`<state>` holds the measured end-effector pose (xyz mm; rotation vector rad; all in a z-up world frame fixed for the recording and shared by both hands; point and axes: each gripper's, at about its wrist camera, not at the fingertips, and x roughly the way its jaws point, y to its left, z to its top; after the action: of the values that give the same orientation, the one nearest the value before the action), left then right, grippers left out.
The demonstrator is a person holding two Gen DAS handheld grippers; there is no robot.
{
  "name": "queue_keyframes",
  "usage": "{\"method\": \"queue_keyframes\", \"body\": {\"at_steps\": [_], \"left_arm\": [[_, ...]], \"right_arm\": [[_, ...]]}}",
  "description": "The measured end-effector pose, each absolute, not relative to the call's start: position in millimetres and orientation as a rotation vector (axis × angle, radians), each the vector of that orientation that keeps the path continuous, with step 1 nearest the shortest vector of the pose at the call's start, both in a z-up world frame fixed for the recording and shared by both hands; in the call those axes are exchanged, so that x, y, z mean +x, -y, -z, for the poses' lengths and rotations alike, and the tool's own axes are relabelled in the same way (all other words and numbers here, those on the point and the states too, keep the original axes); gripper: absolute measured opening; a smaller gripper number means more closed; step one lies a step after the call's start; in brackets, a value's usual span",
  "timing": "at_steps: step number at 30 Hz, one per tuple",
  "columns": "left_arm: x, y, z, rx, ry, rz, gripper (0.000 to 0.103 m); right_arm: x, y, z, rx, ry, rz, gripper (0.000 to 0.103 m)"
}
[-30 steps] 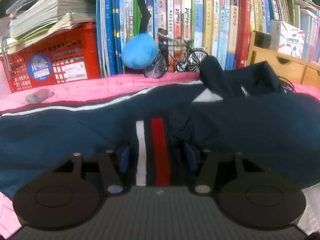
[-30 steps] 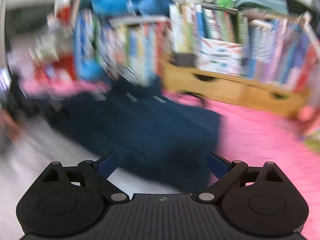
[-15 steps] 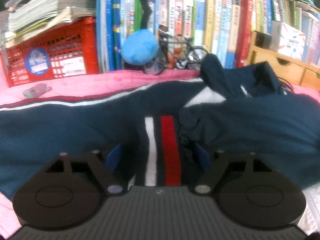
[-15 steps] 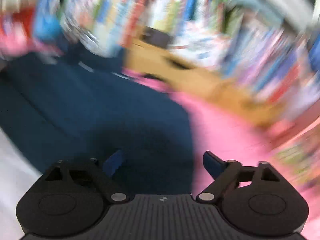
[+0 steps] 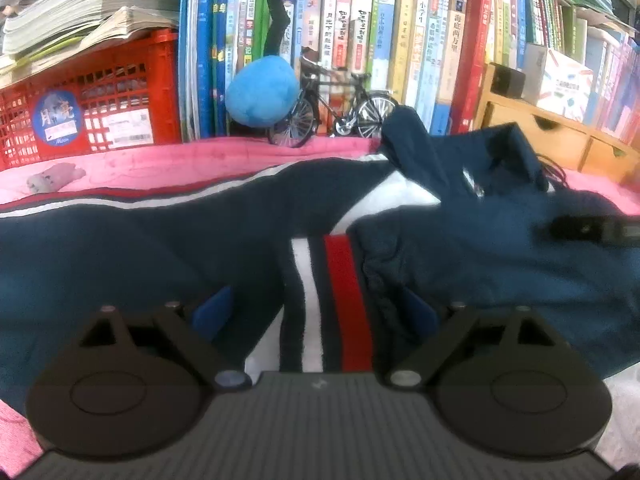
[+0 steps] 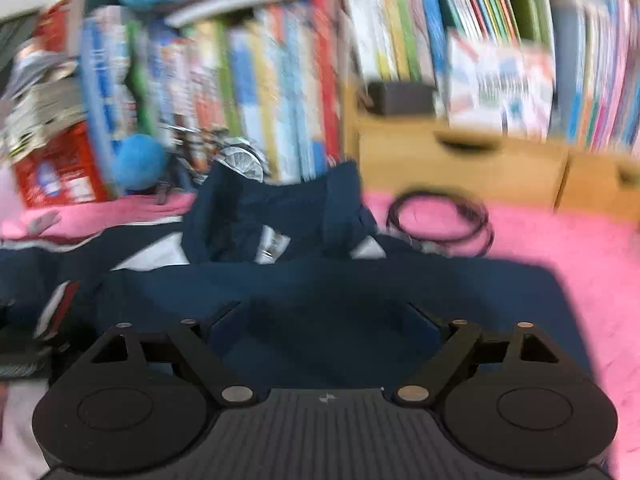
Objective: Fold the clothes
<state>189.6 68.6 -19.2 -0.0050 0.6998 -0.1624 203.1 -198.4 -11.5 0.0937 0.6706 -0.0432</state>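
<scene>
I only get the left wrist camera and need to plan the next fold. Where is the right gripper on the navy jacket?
Observer: The right gripper hangs over the right part of the navy jacket, near its front edge. Its jaws are wide apart and closing, with cloth between them, though the blurred view shows no pinch.
Operator: Is anything lying off that side that could snag?
Observer: Yes, a coiled black cable lies on the pink cover just right of the collar, beyond the gripper.
</scene>
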Motion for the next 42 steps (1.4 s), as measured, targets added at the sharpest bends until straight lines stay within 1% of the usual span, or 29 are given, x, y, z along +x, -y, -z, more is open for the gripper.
{"method": "queue_keyframes", "body": {"at_steps": [1, 2, 3, 5, 6, 7, 8, 9, 12, 15, 16, 17, 19, 21, 24, 27, 31, 37, 42], "left_arm": [[190, -69, 19, -0.008, -0.701, 0.167, 0.095], [190, -68, 20, -0.003, -0.703, 0.168, 0.096], [190, -67, 20, 0.006, -0.704, 0.168, 0.096], [190, -65, 21, 0.018, -0.705, 0.164, 0.096], [190, -65, 21, 0.020, -0.705, 0.163, 0.096], [190, -66, 21, 0.009, -0.703, 0.167, 0.096], [190, -68, 20, -0.006, -0.699, 0.173, 0.096], [190, -70, 20, -0.022, -0.696, 0.178, 0.096], [191, -76, 19, -0.067, -0.686, 0.194, 0.097], [190, -89, 12, -0.106, -0.684, 0.173, 0.095], [186, -91, 6, -0.097, -0.687, 0.150, 0.095], [179, -94, 0, -0.095, -0.677, 0.131, 0.095], [154, -95, -13, -0.090, -0.657, 0.099, 0.095], [127, -89, -23, -0.080, -0.675, 0.098, 0.095], [76, -69, -32, -0.043, -0.685, 0.146, 0.095], [21, -43, -33, 0.042, -0.673, 0.173, 0.095], [-51, -22, -26, 0.091, -0.699, 0.187, 0.095], [-146, -21, -24, 0.148, -0.731, 0.212, 0.095], [-181, -27, -27, 0.128, -0.756, 0.191, 0.095]], "right_arm": [[207, 210, 18, 0.076, -0.672, 0.107, 0.084], [210, 222, 25, 0.059, -0.673, 0.170, 0.087], [212, 234, 25, 0.061, -0.675, 0.249, 0.093], [211, 250, 18, 0.053, -0.687, 0.453, 0.092], [207, 246, 11, 0.006, -0.684, 0.501, 0.086], [200, 240, 5, -0.041, -0.671, 0.498, 0.086], [190, 232, -1, -0.049, -0.656, 0.451, 0.089], [179, 224, -6, -0.033, -0.640, 0.375, 0.093], [158, 204, -8, 0.020, -0.638, 0.183, 0.099], [162, 201, 15, 0.017, -0.687, 0.174, 0.100], [161, 201, 17, 0.021, -0.703, 0.191, 0.099], [154, 202, 13, 0.039, -0.700, 0.193, 0.095], [132, 201, 3, 0.074, -0.672, 0.163, 0.095], [104, 197, -8, 0.070, -0.656, 0.126, 0.096], [59, 186, -25, 0.055, -0.650, 0.080, 0.099], [8, 176, -37, 0.075, -0.630, 0.037, 0.100], [-64, 166, -31, 0.089, -0.628, 0.005, 0.101], [-170, 141, -14, 0.024, -0.655, -0.001, 0.101], [-242, 136, -10, 0.068, -0.662, -0.004, 0.102]]}}
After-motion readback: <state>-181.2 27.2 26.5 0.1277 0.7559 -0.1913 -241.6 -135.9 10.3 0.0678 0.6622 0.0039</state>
